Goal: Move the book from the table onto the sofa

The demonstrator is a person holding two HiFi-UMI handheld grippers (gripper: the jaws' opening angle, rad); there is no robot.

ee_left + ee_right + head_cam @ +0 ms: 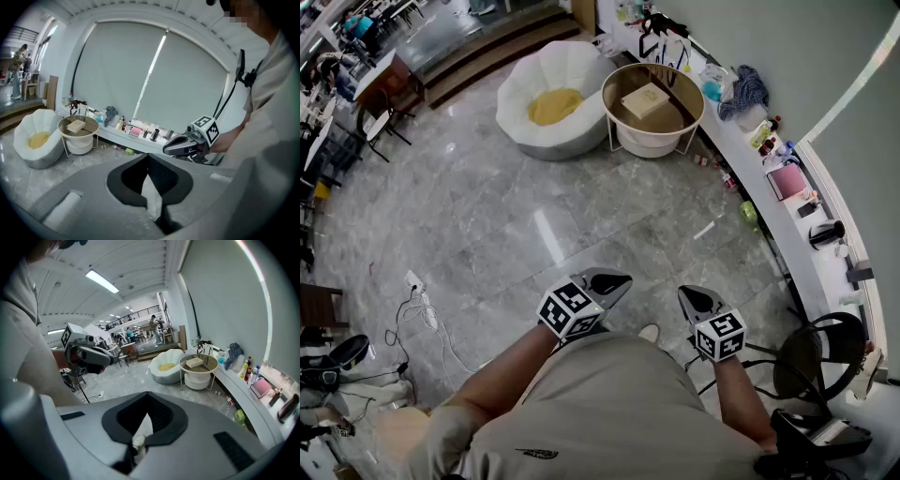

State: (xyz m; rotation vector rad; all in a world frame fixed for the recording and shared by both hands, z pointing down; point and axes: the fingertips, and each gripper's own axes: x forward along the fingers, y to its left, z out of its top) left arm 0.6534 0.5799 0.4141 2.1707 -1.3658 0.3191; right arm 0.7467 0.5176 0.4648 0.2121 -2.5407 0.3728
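A tan book (646,98) lies on the round white-rimmed table (677,119), far ahead across the floor. To its left sits the white shell-shaped sofa (553,98) with a yellow cushion. Both grippers are held close to the person's body, far from the book. My left gripper (622,279) is shut and empty, and so is my right gripper (686,293). The left gripper view shows its own jaws (147,156) closed, with the book (76,125), the sofa (37,140) and the right gripper (180,145) beyond. The right gripper view shows its closed jaws (146,393), the book (194,362) and the sofa (165,366).
A long white counter (787,234) with bottles, a pink item and a kettle runs along the right wall. A black stool (820,352) stands at the near right. Cables and a power strip (417,300) lie on the floor at left. A green object (748,214) lies by the counter.
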